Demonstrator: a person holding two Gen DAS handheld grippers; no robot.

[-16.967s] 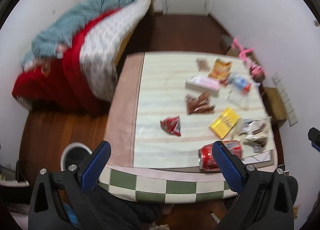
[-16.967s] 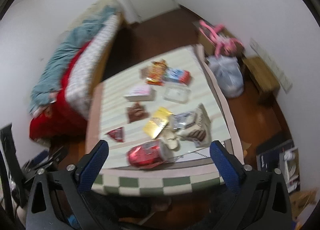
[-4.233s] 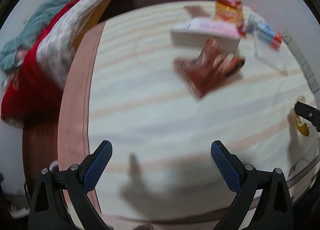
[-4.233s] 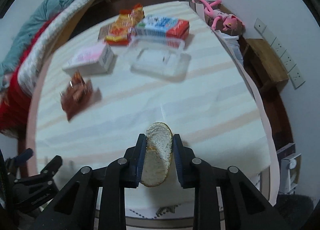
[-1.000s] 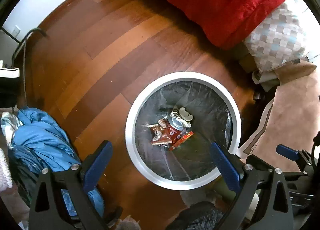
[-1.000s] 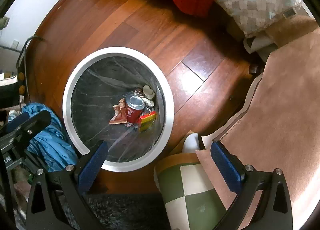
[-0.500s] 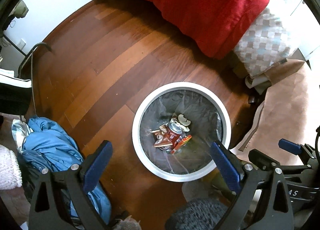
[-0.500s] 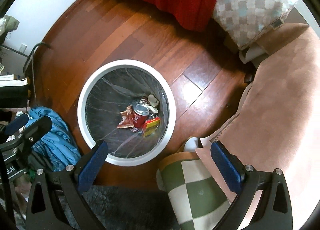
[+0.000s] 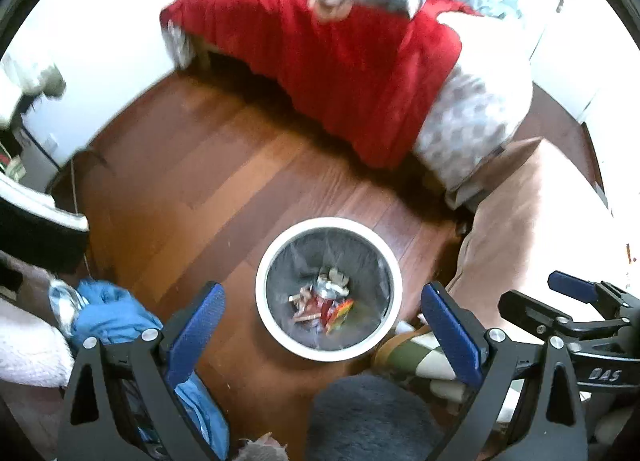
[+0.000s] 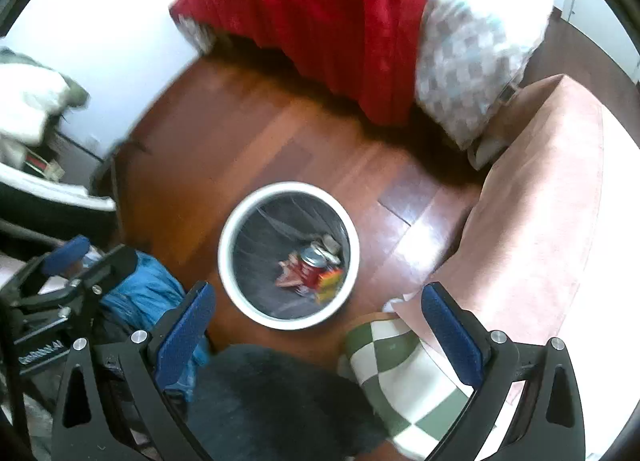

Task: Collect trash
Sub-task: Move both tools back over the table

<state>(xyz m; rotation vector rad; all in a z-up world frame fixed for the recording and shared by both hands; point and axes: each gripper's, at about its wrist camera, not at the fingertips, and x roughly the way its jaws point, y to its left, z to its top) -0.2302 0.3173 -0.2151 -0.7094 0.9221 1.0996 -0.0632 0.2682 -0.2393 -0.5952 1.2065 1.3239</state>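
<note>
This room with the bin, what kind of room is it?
Most likely a bedroom in a home. A bed with a red blanket stands on a wooden floor, and a white trash bin holding a can and wrappers sits beside a cloth-covered table.

Below my jaws the wooden floor (image 10: 256, 133) shone glossy; the bin (image 10: 226, 261) had a smooth white plastic rim, a crinkled film liner, and a metal can (image 10: 311, 261).
</note>
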